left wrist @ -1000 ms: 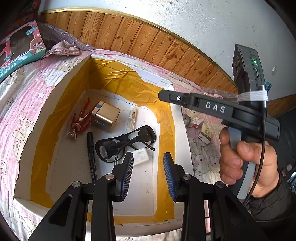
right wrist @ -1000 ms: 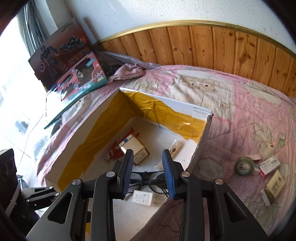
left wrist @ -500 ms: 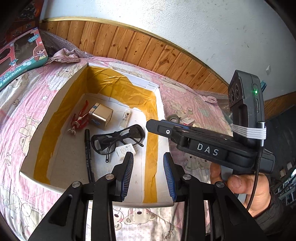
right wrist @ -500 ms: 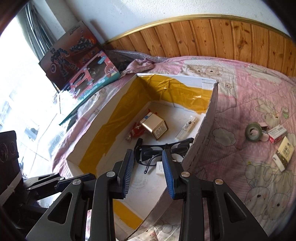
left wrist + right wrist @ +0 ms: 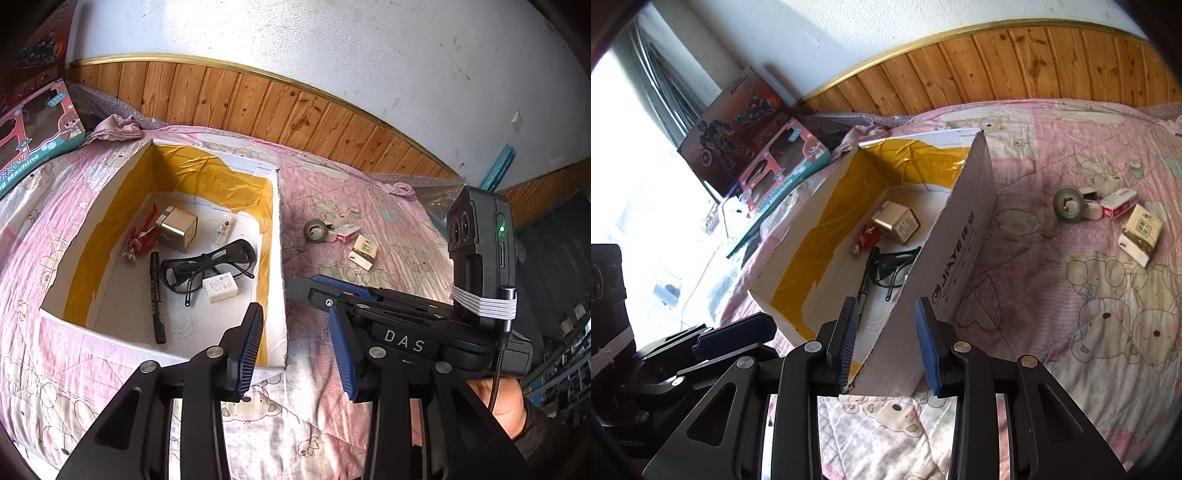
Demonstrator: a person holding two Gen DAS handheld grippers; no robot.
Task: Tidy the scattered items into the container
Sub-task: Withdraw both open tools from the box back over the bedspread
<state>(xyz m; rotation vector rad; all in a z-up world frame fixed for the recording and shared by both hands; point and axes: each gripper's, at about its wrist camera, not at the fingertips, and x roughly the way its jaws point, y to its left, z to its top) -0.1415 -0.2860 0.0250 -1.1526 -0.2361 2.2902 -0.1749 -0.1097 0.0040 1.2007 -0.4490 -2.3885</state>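
Note:
An open white box [image 5: 281, 258] lined with yellow tape lies on the pink bedspread. In it are black glasses [image 5: 207, 264], a gold box [image 5: 177, 228], red pliers [image 5: 142, 234], a black marker [image 5: 155, 295], a white adapter [image 5: 220, 287] and a small tube [image 5: 224, 229]. Right of the box lie a green tape roll [image 5: 1068, 205], a red-and-white carton [image 5: 1118, 202] and a beige packet [image 5: 1141, 234]. My left gripper [image 5: 295, 332] hangs open over the box's near right corner. My right gripper [image 5: 886, 332] is open too, above the box's near side wall [image 5: 960, 240]. Neither holds anything.
Toy boxes [image 5: 775, 173] lean at the bed's far left by a bright window. A crumpled cloth [image 5: 114, 129] lies behind the box, under wood panelling [image 5: 258, 99]. A hand [image 5: 506, 402] holds the right gripper's handle. Bare bedspread [image 5: 1089, 314] stretches in front of the loose items.
Both grippers have drawn back and risen from inside the box to its near right corner. They stay open. The items in the box and on the bedspread have not moved.

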